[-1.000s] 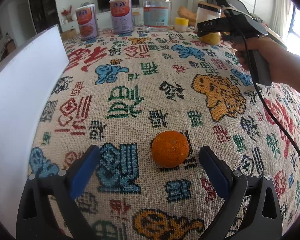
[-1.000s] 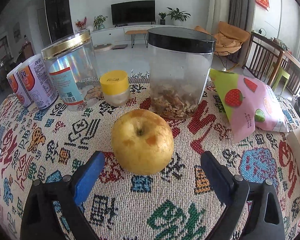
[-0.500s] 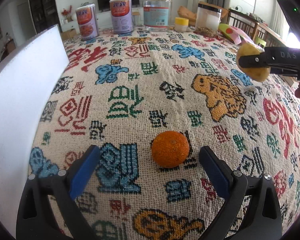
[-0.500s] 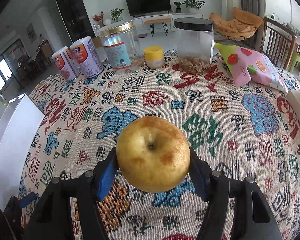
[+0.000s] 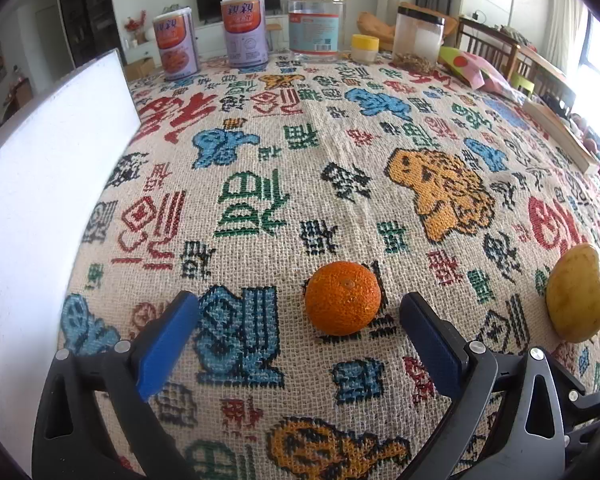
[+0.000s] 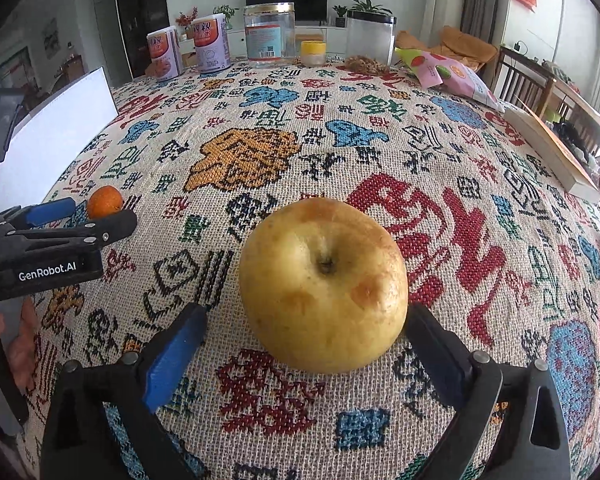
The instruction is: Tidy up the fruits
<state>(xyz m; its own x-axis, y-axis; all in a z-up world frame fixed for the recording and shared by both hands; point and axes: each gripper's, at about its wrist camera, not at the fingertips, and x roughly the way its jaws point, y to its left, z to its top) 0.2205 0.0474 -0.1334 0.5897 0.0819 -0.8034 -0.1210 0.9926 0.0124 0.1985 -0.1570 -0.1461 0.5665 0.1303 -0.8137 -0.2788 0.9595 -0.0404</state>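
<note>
A yellow apple [image 6: 324,292] rests on the patterned tablecloth [image 6: 340,152] between the fingers of my right gripper [image 6: 305,312]. Its jaws are opening, and the left pad stands clear of the fruit. In the left wrist view the same apple [image 5: 578,292] lies at the right edge. A small orange [image 5: 342,298] sits on the cloth between the spread fingers of my left gripper [image 5: 298,300], nearer the right one and untouched. The right wrist view shows the orange [image 6: 105,201] and the left gripper [image 6: 60,220] at the far left, held by a hand.
A white board [image 5: 40,200] stands along the left side. Two tins [image 5: 176,48], a glass jar [image 5: 316,24], a yellow-lidded pot [image 5: 365,48] and a black-lidded jar [image 5: 418,38] line the far edge. A snack bag [image 6: 448,74] and a flat box [image 6: 548,148] lie to the right.
My right gripper shut on the apple by the far jars, carried it to the near side right of the orange, set it on the cloth and opened. The left gripper has kept still.
</note>
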